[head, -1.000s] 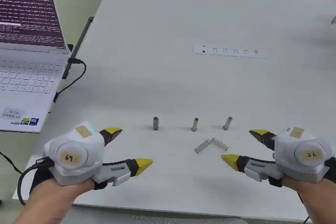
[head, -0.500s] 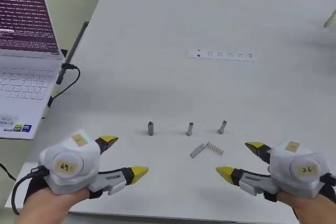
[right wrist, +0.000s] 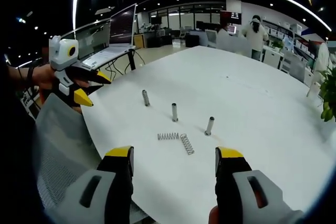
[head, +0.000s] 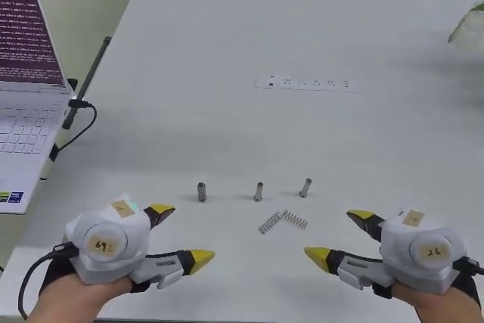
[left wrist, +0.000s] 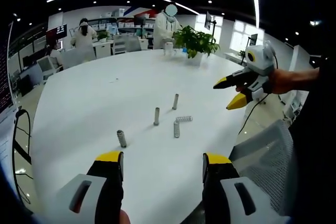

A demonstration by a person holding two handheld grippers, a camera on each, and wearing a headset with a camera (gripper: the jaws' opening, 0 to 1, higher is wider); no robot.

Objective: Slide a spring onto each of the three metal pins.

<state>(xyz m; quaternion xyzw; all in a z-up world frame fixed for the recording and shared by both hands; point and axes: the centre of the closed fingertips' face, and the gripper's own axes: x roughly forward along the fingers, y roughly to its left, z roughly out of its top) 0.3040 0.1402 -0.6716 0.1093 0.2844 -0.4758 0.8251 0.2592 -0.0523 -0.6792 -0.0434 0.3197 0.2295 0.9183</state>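
Observation:
Three short metal pins stand in a row on the white table (head: pixel 227 111). The left pin (head: pixel 202 192) wears a spring; the middle pin (head: pixel 259 192) and the right pin (head: pixel 305 187) are bare. Two loose springs (head: pixel 270 222) (head: pixel 295 220) lie touching in a V just in front of them. My left gripper (head: pixel 181 234) is open and empty near the front edge, left of the springs. My right gripper (head: pixel 338 236) is open and empty to their right. In the right gripper view the springs (right wrist: pixel 168 136) (right wrist: pixel 187 144) lie just ahead of the jaws; the sprung pin (left wrist: pixel 122 138) is nearest in the left gripper view.
An open laptop (head: pixel 23 73) sits at the left edge with a black cable (head: pixel 76 122) beside it. A white power strip (head: pixel 302 82) lies farther back on the table. People (left wrist: pixel 84 35) and a potted plant (left wrist: pixel 197 40) are beyond the far end.
The head camera has swung, shifting the picture left. Both grippers stay open near the front edge, and the pins and springs have not moved.

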